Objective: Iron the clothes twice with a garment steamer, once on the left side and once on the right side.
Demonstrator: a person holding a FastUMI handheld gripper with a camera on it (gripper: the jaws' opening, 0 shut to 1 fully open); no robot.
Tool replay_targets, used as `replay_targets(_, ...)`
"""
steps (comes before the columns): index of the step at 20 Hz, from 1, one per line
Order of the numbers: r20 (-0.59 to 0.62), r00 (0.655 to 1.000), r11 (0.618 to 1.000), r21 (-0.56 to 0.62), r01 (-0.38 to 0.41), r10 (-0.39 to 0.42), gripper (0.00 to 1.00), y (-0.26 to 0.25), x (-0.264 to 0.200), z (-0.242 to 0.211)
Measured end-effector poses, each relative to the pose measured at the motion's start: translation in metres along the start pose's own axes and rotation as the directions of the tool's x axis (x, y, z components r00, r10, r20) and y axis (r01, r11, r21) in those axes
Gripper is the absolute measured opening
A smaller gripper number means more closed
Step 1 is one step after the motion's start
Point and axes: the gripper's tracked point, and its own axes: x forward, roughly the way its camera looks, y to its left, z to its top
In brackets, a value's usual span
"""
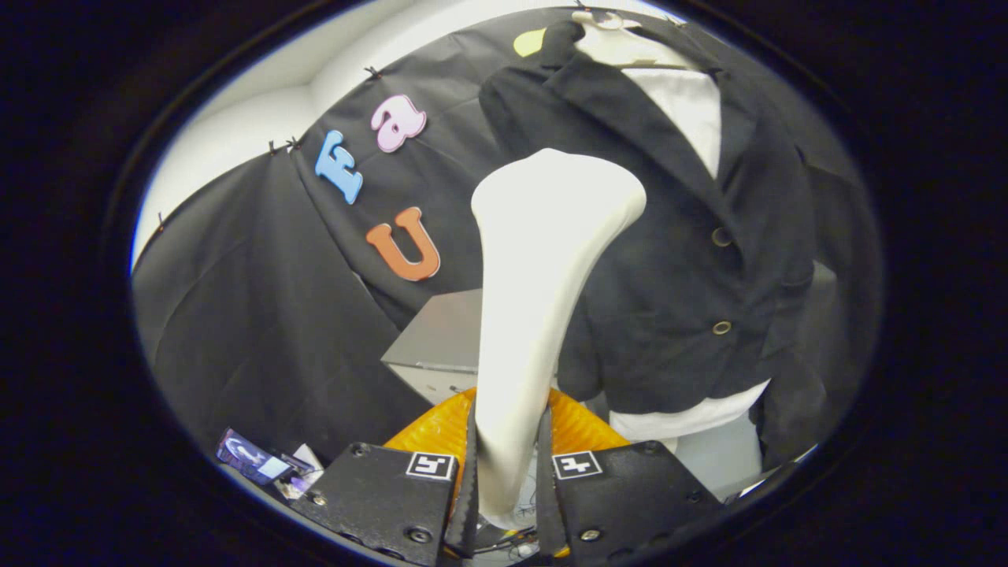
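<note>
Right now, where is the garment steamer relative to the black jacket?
In the gripper view, the white garment steamer is clamped between the fingers of the gripper, its wide head raised just ahead of the hanging black jacket, toward the side away from its buttons.

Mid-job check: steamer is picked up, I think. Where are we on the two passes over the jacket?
Done: the gripper is shut on the white garment steamer, both fingers pressing its handle. In hand: the steamer head is raised in front of the black jacket hanging on its hanger, near one front panel; contact cannot be told. Left: nothing shows either pass finished, so count both the left and right sides as open.
</note>
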Motion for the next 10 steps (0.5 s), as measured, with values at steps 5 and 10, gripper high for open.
replay_targets(5,0.165,0.986,0.990,-0.138,-0.008,0.031,0.32,-0.020,-0.034,0.031)
replay_targets(10,0.295,0.955,0.964,-0.264,0.035,0.046,0.32,-0.022,-0.043,0.071)
